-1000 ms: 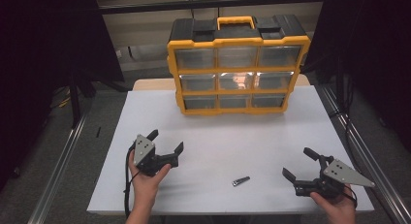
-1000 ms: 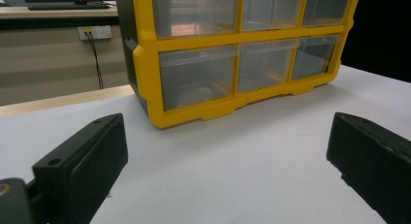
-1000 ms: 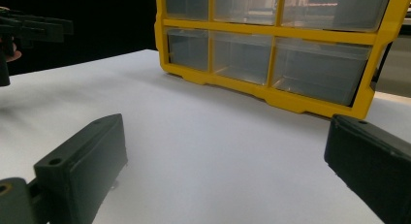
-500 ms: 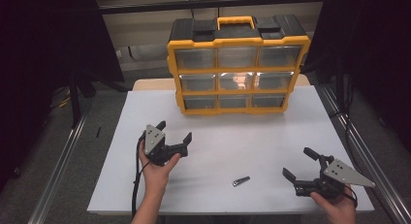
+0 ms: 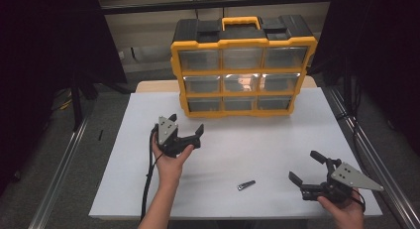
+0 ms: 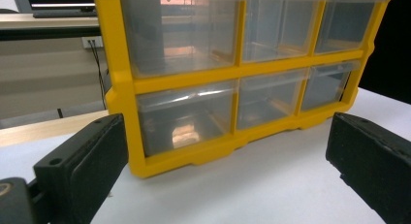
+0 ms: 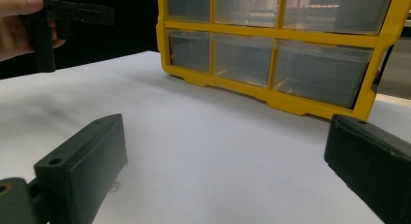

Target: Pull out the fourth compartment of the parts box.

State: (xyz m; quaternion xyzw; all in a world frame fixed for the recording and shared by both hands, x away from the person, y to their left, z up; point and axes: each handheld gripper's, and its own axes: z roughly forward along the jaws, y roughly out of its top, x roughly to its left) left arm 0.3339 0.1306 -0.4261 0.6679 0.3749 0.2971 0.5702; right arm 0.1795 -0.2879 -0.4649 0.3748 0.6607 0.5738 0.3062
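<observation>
Since a second ago my left tool (image 5: 185, 131) moved up-frame, jaws wide and empty, facing the bottom-left drawer (image 6: 186, 120) of the yellow organizer (image 5: 242, 65).

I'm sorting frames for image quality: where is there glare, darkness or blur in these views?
High view: dark surroundings, the white table evenly lit, a warm glare on the yellow drawer organizer. Left gripper view: the same orange reflection in the clear drawers, the near black tongs soft. Right gripper view: the table bright, the left tongs dim against black.
</observation>
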